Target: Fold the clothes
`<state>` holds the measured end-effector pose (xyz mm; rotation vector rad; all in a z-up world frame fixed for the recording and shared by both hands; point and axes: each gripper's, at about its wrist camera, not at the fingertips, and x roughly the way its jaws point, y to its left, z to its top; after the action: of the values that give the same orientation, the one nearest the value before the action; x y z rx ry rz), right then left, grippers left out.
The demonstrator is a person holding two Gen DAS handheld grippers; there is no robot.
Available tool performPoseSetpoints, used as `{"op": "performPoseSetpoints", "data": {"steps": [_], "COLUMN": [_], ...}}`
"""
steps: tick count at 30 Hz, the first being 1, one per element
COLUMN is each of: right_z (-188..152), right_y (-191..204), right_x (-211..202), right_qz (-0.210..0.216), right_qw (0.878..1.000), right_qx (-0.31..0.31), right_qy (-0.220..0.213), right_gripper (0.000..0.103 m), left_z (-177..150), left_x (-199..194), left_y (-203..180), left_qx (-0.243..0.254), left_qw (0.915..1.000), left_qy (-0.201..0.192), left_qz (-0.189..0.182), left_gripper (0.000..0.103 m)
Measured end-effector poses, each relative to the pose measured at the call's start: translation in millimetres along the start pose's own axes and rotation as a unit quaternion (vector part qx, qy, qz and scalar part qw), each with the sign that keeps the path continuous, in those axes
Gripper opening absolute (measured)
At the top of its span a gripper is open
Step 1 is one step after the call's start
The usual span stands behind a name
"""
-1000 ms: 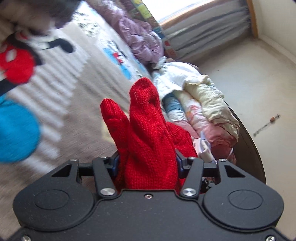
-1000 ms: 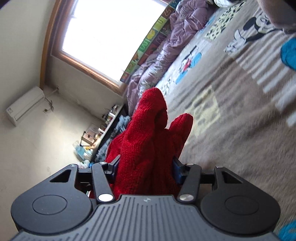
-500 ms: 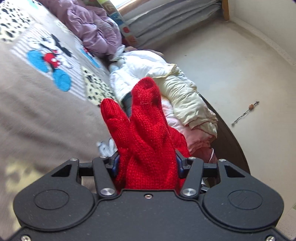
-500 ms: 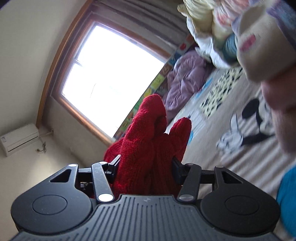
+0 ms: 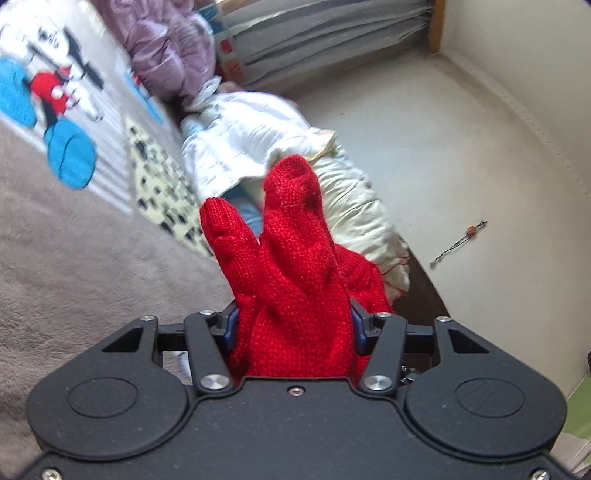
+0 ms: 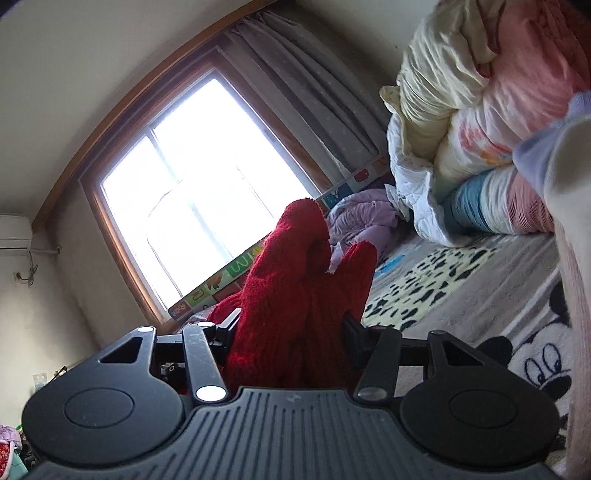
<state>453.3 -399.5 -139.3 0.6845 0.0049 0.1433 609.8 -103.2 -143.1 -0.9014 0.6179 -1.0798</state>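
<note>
In the left wrist view, red knitted fabric fills the space between the jaws of my left gripper and hides the fingers. Two knitted tips stick forward. Beyond them lies a pile of clothes: a white padded piece and a cream one. The right wrist view shows my right gripper wrapped in the same kind of red knit. Its pile of clothes is at the upper right. No other garment hangs from either gripper. Whether the jaws press on the knit is hidden.
A grey cartoon-mouse blanket covers the bed. A purple quilt lies by the curtain. A bright window is at the far side. Bare floor runs beside the bed. A blurred cream sleeve sits near the right lens.
Both views have swung away from the open blanket towards the pile of clothes, the window and the floor. The red knit keeps the same shape in both grippers.
</note>
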Motion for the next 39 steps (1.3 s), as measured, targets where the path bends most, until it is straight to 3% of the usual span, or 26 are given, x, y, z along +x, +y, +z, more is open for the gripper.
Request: {"op": "performPoseSetpoints", "data": {"steps": [8, 11, 13, 14, 16, 19, 23, 26, 29, 30, 34, 36, 39], "right_z": [-18.8, -23.6, -28.2, -30.4, -35.0, -35.6, -32.2, -27.8, -23.3, -21.7, -29.5, -32.7, -35.7], "right_y": [-24.9, -29.7, -30.1, -30.2, -28.6, -13.5, 11.3, 25.2, 22.9, 21.8, -3.6, -16.0, -12.3], "right_x": [14.4, 20.0, 23.6, 25.8, 27.2, 20.2, 11.2, 9.2, 15.4, 17.6, 33.2, 33.1, 29.8], "right_qz": [-0.083, -0.125, -0.154, -0.17, -0.195, -0.213, -0.222, -0.181, -0.147, -0.135, -0.169, -0.19, -0.198], "right_qw": [0.996, 0.992, 0.987, 0.984, 0.979, 0.976, 0.969, 0.97, 0.979, 0.981, 0.98, 0.977, 0.976], "right_qx": [0.007, 0.009, 0.003, 0.0, -0.006, -0.038, -0.099, -0.15, -0.143, -0.138, -0.09, -0.067, -0.068], "right_qy": [0.022, 0.032, 0.042, 0.049, 0.054, 0.02, -0.037, -0.057, -0.02, -0.007, 0.056, 0.066, 0.06], "right_gripper": [0.054, 0.055, 0.059, 0.064, 0.064, 0.066, 0.07, 0.07, 0.07, 0.07, 0.069, 0.061, 0.058], "left_z": [-6.3, -9.8, -12.4, -13.4, -14.5, -15.6, -12.8, -7.7, -5.9, -7.1, -16.1, -17.7, -16.5], "left_x": [20.6, 29.8, 34.6, 36.0, 34.0, 28.7, 20.9, 5.7, 1.3, 5.6, 34.3, 36.2, 31.5], "left_y": [19.2, 25.8, 30.0, 30.3, 21.7, 2.3, -8.2, -15.4, -26.4, -27.0, 10.1, 17.6, 9.4], "left_qx": [-0.016, -0.023, -0.021, -0.017, 0.011, 0.066, 0.105, 0.12, 0.129, 0.127, 0.065, 0.06, 0.07], "left_qw": [0.9992, 0.9976, 0.9947, 0.9928, 0.9904, 0.987, 0.9816, 0.9794, 0.9862, 0.9874, 0.9912, 0.9903, 0.9906], "left_qy": [0.034, 0.048, 0.055, 0.057, 0.05, 0.037, 0.008, -0.037, -0.047, -0.042, 0.022, 0.024, 0.016], "left_qz": [0.012, 0.043, 0.084, 0.104, 0.129, 0.141, 0.159, 0.158, 0.092, 0.085, 0.113, 0.123, 0.117], "left_gripper": [0.052, 0.052, 0.053, 0.053, 0.055, 0.057, 0.062, 0.062, 0.062, 0.062, 0.059, 0.058, 0.058]}}
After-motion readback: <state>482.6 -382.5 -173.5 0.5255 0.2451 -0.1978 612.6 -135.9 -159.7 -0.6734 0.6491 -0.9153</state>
